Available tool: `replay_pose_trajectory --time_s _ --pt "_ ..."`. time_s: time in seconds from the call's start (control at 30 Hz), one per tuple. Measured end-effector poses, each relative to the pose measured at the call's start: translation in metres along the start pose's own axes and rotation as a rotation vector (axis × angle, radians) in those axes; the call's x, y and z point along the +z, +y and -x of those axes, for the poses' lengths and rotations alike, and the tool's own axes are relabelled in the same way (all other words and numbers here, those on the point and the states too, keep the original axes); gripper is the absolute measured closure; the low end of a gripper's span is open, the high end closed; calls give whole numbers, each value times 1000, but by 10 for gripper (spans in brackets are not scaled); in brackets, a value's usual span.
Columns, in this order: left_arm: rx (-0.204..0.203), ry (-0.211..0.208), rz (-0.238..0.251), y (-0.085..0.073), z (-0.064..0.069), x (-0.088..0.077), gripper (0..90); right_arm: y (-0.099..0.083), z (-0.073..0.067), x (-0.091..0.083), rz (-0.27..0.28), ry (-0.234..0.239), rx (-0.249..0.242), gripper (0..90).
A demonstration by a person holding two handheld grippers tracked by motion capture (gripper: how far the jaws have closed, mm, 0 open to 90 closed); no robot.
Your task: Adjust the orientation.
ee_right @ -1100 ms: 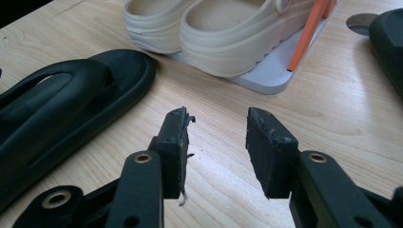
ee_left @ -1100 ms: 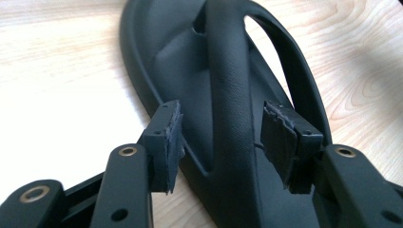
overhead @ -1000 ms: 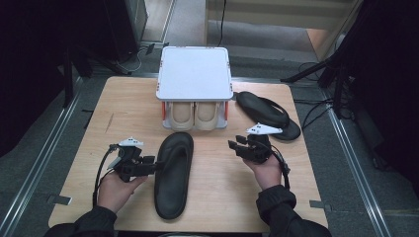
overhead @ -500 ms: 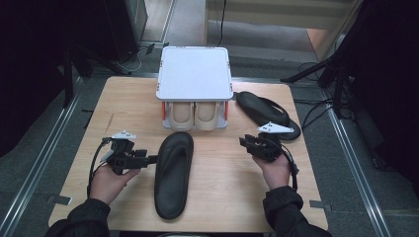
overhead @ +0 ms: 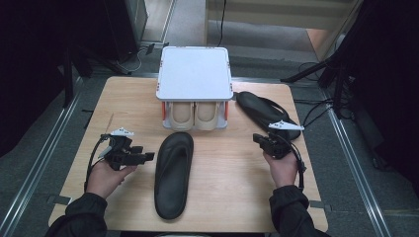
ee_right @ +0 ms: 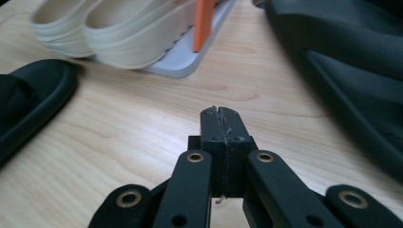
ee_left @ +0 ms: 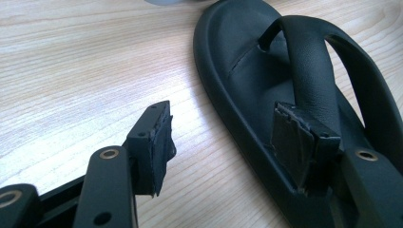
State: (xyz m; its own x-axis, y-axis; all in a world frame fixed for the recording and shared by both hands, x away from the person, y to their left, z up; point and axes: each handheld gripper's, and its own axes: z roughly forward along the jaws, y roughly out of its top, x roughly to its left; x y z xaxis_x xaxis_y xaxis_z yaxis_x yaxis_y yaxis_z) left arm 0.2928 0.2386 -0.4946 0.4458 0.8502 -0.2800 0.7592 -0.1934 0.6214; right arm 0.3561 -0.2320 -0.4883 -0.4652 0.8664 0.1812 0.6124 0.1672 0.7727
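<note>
**High view: two hand-held grippers flank a black sandal**

High view puts the black sandal (overhead: 172, 173) at table centre, its toe at 12 o'clock toward the white shoe rack (overhead: 194, 74). Your left gripper (overhead: 144, 157) sits at the sandal's 9 o'clock, jaws just opened wide, holding nothing, one jaw over the smooth strap. Your right gripper (overhead: 259, 139) has just closed its pads together, empty. Risk: the matte, rounded foam sole may slip from a shallow pinch, or the strap may snag a jaw. A second sandal (overhead: 267, 112) lies at 2 o'clock.
</note>
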Motion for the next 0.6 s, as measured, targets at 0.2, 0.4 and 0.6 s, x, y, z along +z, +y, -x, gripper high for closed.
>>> replay_pose_trajectory --time_s 0.2,0.4,0.6 --pt "-2 4 7 0 -1 0 400 2 16 6 -6 -29 22 900" --pt "10 -3 -5 0 2 2 399 5 29 16 -16 -62 30 900" --pt "11 0 -5 -1 1 2 399 7 40 26 -22 -85 51 900"
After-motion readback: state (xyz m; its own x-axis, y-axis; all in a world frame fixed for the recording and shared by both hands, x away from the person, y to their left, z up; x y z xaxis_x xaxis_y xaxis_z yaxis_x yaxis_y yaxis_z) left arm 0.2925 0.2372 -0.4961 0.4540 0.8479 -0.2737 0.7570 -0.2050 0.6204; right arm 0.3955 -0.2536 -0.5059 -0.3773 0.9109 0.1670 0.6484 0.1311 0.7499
